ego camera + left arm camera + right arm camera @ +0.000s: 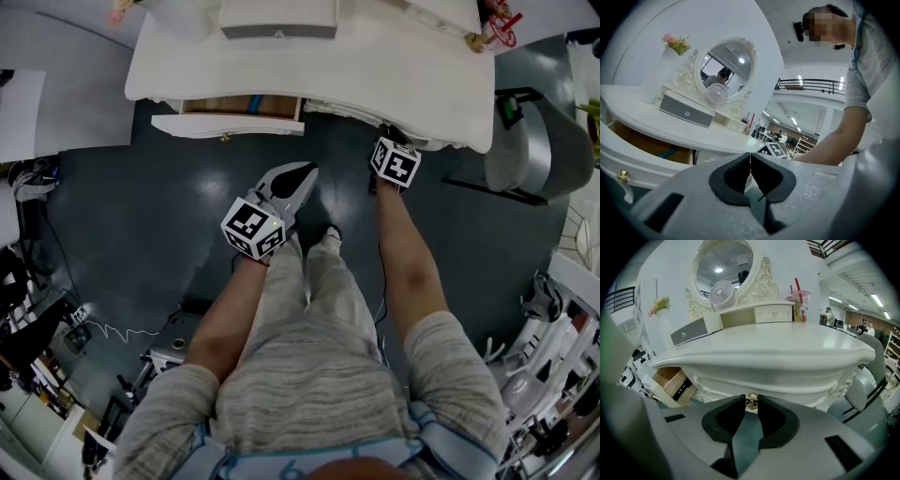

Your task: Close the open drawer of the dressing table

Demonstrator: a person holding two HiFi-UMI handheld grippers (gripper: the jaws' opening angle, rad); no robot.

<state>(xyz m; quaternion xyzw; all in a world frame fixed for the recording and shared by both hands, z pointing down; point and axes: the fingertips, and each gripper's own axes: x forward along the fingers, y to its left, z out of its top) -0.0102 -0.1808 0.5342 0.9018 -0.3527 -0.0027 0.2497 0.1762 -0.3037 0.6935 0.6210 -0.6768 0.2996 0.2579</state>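
Note:
The white dressing table [375, 66] spans the top of the head view. Its left drawer [230, 117] stands pulled out, showing a wooden inside [647, 145] and a brass knob [622, 176]; the right gripper view has this open drawer [670, 383] at lower left. My left gripper [305, 173] hangs over the dark floor, right of and below that drawer, shut with nothing in it [750, 161]. My right gripper [387, 134] is tucked under the table's front edge, its jaws closed round a small brass knob [751, 401] on the table's right front.
A grey chair [539, 150] stands right of the table. On top are an oval mirror [724, 268], a small fan [723, 290], a grey-fronted box [278, 19], a cup with straws [799, 298] and a flower vase [665, 70]. Cables and gear [47, 328] lie left.

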